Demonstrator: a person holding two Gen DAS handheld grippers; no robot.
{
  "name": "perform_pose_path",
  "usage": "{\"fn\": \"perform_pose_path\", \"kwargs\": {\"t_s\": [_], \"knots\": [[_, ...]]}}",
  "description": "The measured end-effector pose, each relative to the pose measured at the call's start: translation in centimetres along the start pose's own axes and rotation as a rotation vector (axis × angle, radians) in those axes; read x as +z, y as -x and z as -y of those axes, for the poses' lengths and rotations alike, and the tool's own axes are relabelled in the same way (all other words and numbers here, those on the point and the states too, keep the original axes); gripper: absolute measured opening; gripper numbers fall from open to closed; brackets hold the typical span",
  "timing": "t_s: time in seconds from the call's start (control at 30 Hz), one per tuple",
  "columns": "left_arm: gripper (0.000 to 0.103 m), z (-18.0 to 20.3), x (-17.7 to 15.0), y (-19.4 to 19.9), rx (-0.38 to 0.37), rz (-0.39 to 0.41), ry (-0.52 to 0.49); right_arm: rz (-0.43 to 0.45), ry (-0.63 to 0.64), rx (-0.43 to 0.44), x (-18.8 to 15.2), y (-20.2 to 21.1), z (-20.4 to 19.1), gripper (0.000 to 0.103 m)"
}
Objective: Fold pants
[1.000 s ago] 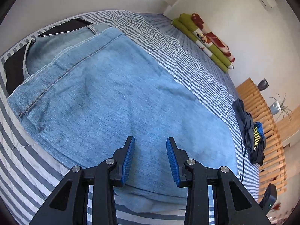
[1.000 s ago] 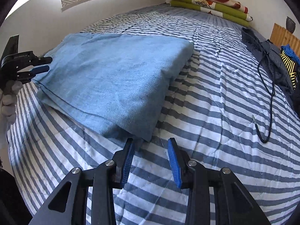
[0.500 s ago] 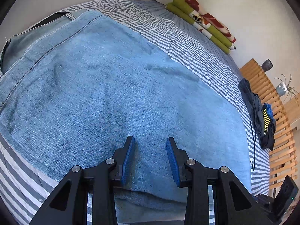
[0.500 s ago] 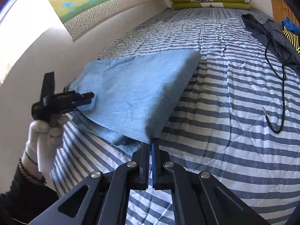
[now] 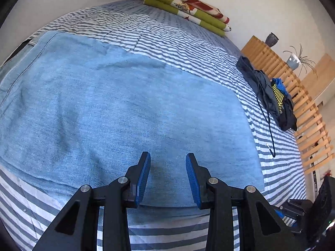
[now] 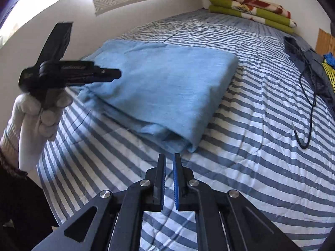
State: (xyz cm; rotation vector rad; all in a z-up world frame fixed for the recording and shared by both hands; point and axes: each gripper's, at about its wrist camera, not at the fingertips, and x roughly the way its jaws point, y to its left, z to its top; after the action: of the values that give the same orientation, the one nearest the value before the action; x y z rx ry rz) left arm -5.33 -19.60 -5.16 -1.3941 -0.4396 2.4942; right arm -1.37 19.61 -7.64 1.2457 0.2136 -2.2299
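The light-blue denim pants point(image 5: 129, 113) lie folded into a thick rectangle on the striped bed point(image 5: 188, 48). My left gripper point(image 5: 167, 156) hovers open over their near edge, with nothing between its blue pads. In the right wrist view the pants point(image 6: 167, 79) lie ahead, their near corner point(image 6: 188, 144) just beyond my right gripper point(image 6: 169, 156). That gripper is nearly shut, with only a thin gap and no cloth in it. A white-gloved hand point(image 6: 35, 121) holds the left gripper point(image 6: 116, 75) above the pants' left edge.
Folded green and red blankets point(image 5: 188, 10) lie at the far end of the bed. A dark heap of clothes with a cord point(image 5: 270, 96) lies at the right side, next to a wooden slatted frame point(image 5: 297, 96). A wall point(image 6: 52, 31) borders the left side.
The right gripper went from open to shut at the pants' near corner, then drew back with a slight gap. The left gripper swung across the pants and rose, still open.
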Motion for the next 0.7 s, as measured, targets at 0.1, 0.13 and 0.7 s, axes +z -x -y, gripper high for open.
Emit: {"fn": "perform_pose_path", "kwargs": {"t_s": [0.1, 0.13, 0.7], "knots": [[0.038, -0.9, 0.0, 0.2, 0.012, 0.006, 0.020, -0.013, 0.066, -0.073, 0.1, -1.6, -1.2, 0.011], [0.038, -1.3, 0.0, 0.4, 0.017, 0.009, 0.029, -0.018, 0.053, -0.069, 0.3, -2.0, -1.0, 0.012], [0.038, -4.0, 0.6, -1.2, 0.009, -0.018, 0.099, -0.035, 0.039, -0.144, 1.3, -4.6, -0.6, 0.023]]}}
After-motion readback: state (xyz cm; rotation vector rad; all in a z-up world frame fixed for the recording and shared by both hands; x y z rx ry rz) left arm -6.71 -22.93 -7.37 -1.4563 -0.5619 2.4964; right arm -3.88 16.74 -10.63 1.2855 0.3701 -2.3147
